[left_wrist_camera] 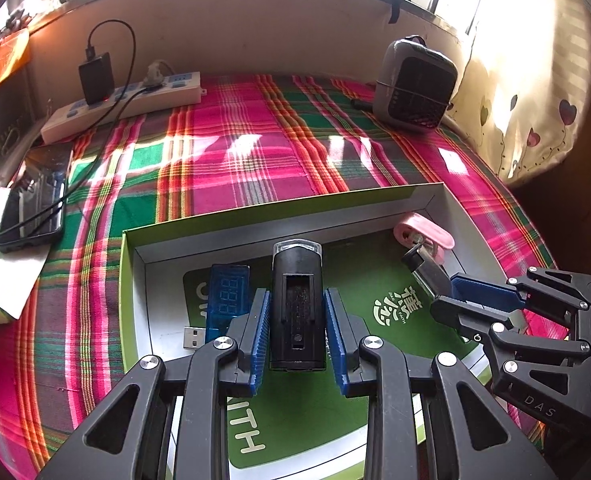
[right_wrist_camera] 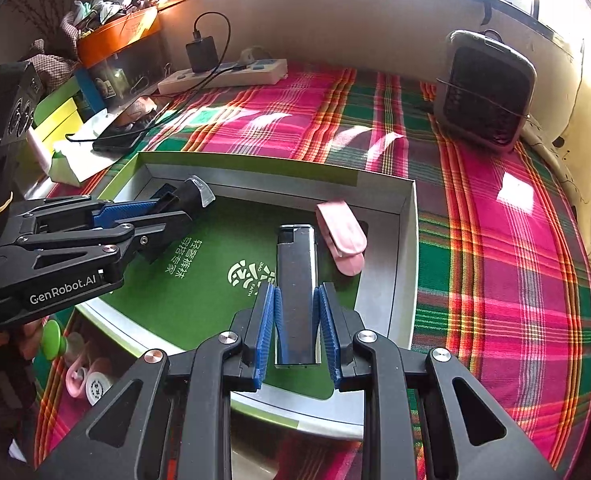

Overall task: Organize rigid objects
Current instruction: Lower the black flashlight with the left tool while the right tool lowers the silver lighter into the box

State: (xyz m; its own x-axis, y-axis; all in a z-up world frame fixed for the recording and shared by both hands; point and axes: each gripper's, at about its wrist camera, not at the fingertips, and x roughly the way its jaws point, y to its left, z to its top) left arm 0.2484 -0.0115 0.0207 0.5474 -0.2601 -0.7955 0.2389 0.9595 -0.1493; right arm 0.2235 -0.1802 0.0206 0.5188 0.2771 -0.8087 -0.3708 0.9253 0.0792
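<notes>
A shallow green-lined box [left_wrist_camera: 255,210] [right_wrist_camera: 407,240] lies on the plaid cloth. My left gripper [left_wrist_camera: 297,300] is shut on a black bike light with a clear lens [left_wrist_camera: 297,304], held over the box; it also shows in the right wrist view [right_wrist_camera: 187,198]. My right gripper [right_wrist_camera: 295,304] is shut on a silver lighter [right_wrist_camera: 296,280], held over the box's right part; the lighter shows in the left wrist view [left_wrist_camera: 427,270]. A pink clip [left_wrist_camera: 423,234] [right_wrist_camera: 341,236] and a blue USB meter [left_wrist_camera: 225,300] lie inside the box.
A white power strip [left_wrist_camera: 135,104] [right_wrist_camera: 223,76] with a black charger and cable stands at the back. A phone [left_wrist_camera: 35,196] lies at the left. A grey mini heater [left_wrist_camera: 415,84] [right_wrist_camera: 483,88] stands at the back right. Clutter and boxes [right_wrist_camera: 67,112] fill the left.
</notes>
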